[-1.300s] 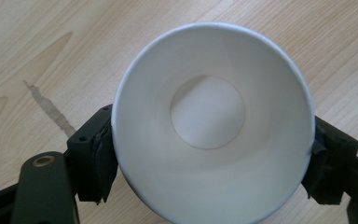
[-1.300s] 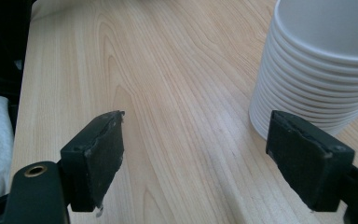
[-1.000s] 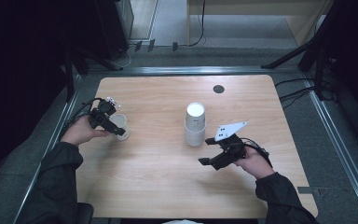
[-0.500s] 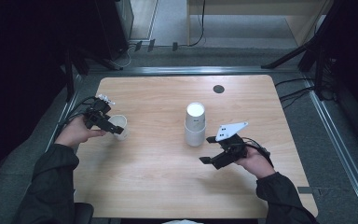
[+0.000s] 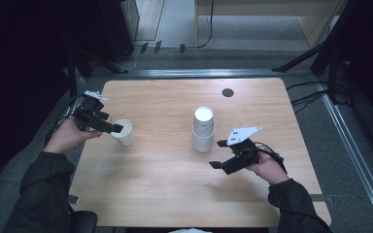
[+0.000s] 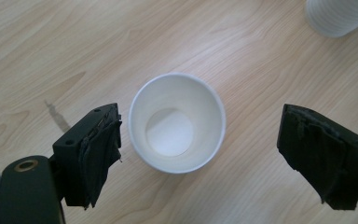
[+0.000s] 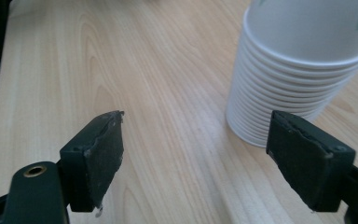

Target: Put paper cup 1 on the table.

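Left gripper view | paper cup point(image 6: 177, 123) upright, empty | left gripper point(image 6: 214, 154) released | right gripper point(image 7: 200, 154) released beside cup stack point(image 7: 298, 70)

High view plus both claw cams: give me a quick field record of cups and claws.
single cup: paper cup, upright, mouth up, empty, on the table's left side
stack: cup stack, upside down, near table centre
left claw: open, above the single cup, jaws clear of its rim
right claw: open, nothing between the jaws, beside the stack's base
contact: neither claw touches a cup
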